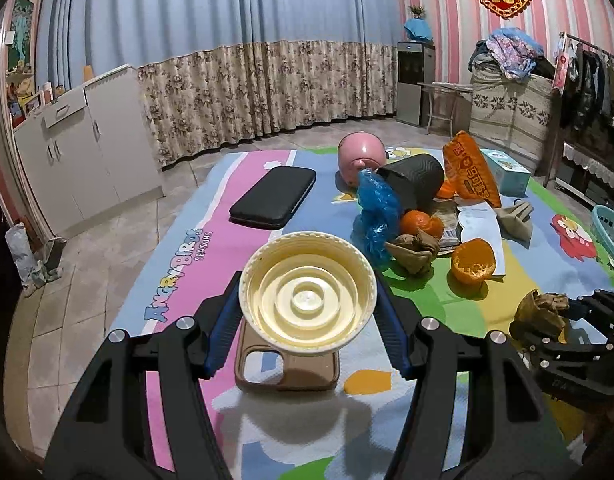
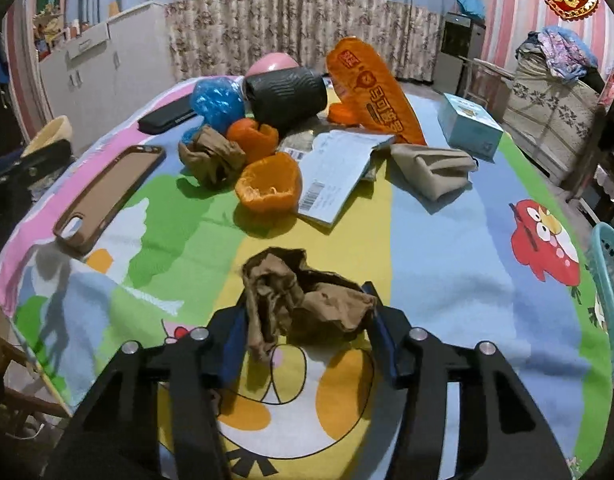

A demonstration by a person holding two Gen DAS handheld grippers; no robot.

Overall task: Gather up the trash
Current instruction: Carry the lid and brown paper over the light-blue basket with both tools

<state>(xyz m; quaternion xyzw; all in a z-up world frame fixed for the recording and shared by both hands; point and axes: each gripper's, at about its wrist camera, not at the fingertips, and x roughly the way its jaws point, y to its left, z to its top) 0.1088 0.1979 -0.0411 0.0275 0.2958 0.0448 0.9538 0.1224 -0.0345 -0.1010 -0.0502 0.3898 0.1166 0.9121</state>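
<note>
Two grippers work over the cartoon-print tabletop (image 2: pixel 447 264). Left gripper (image 1: pixel 309 312) has its jaws closed on a cream plastic lid (image 1: pixel 307 294), held above a brown phone case (image 1: pixel 287 368) near the left edge. Right gripper (image 2: pixel 307 328) has its jaws pinching crumpled brown paper (image 2: pixel 303 300) by the near edge; orange peels (image 2: pixel 269 188) lie mid-table.
</note>
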